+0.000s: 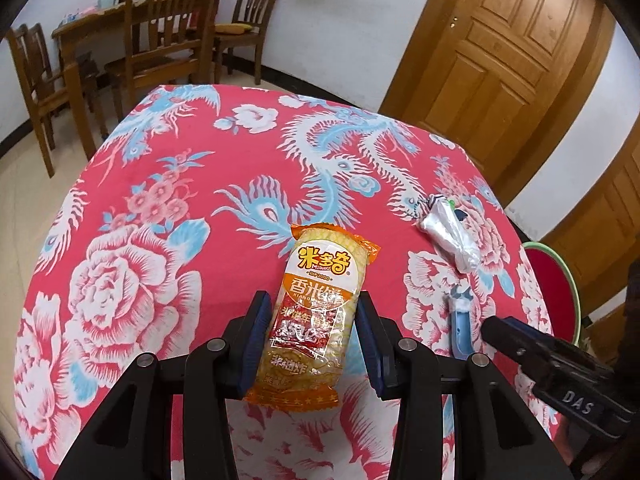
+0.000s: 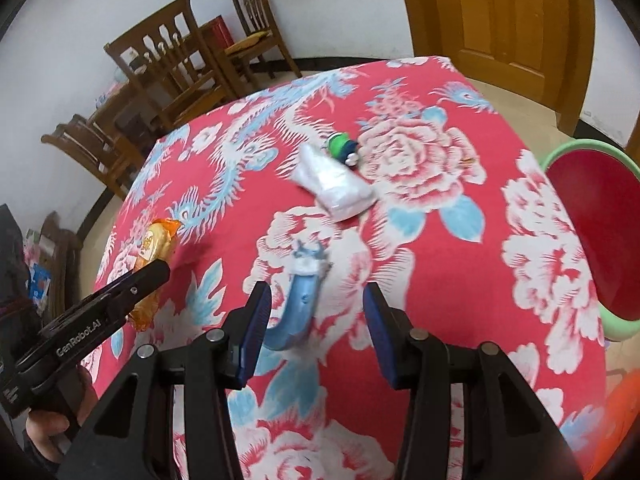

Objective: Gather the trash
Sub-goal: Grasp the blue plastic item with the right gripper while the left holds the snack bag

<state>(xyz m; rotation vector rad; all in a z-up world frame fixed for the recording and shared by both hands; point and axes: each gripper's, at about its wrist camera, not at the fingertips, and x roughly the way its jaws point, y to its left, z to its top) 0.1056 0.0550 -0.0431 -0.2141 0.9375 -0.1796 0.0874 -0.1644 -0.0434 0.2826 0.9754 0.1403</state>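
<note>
An orange rice-cracker snack packet (image 1: 316,316) lies on the red floral tablecloth (image 1: 160,200), between the fingers of my left gripper (image 1: 312,308). The pads stand close at both sides of the packet; a grip is not certain. The packet also shows in the right wrist view (image 2: 154,258). My right gripper (image 2: 316,300) is open above a blue curved plastic piece (image 2: 298,304), which also shows in the left wrist view (image 1: 460,328). A crumpled white wrapper (image 2: 336,184) and a small green and blue toy (image 2: 344,146) lie farther on.
A red basin with a green rim (image 2: 592,240) stands beside the table at the right. Wooden chairs (image 1: 160,40) and a dining table stand at the back left. A wooden door (image 1: 500,60) is at the back right.
</note>
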